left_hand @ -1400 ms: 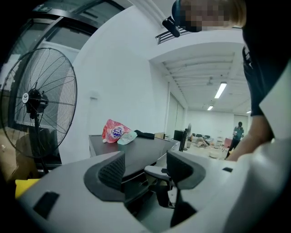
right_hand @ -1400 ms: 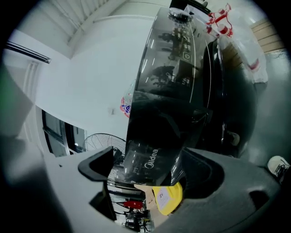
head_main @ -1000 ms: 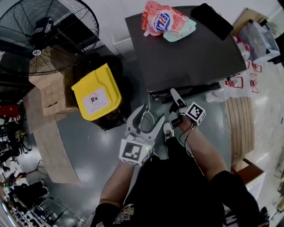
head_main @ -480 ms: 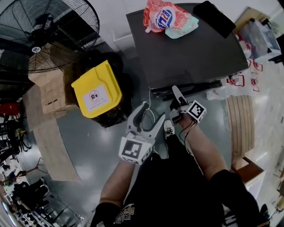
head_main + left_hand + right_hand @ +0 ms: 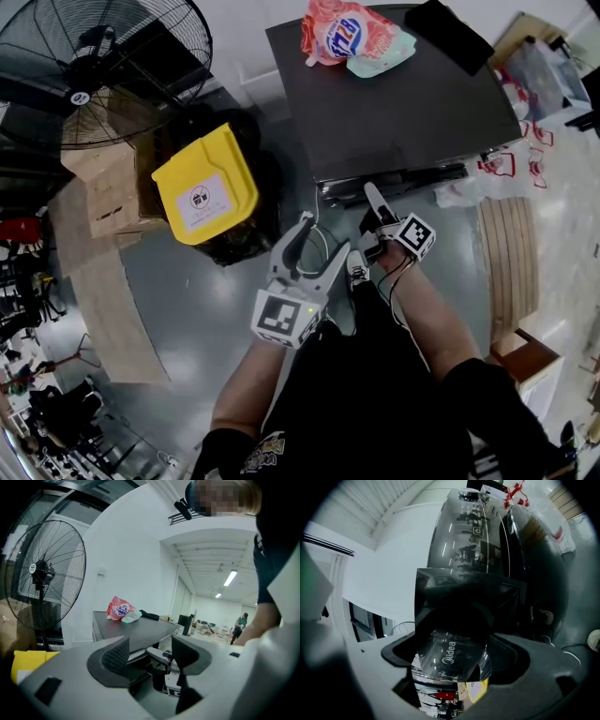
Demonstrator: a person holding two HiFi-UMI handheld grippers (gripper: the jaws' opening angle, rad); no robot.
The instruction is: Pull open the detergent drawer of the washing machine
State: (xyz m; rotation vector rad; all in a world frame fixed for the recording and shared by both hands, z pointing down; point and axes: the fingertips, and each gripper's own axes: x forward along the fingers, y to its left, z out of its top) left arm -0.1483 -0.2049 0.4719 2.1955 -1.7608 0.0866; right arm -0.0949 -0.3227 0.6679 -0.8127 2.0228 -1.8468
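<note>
Room: grey floor (image 5: 187, 281); a fan (image 5: 103, 56) and a yellow bin (image 5: 202, 187) stand left of the washer (image 5: 394, 103).
Washer top: a pink pouch (image 5: 347, 33) lies at the back.
Drawer (image 5: 450, 653): glossy front, at the washer's upper front edge, toward its left end.
Right tongs (image 5: 368, 208): clamped on the drawer front.
Left tongs (image 5: 319, 242): jaws wide, nothing between them, held over the floor near the washer's front.

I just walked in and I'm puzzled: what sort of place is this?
Probably a workshop or test space: a dark grey washing machine on a bare grey floor, a large black standing fan and brown cardboard boxes.
</note>
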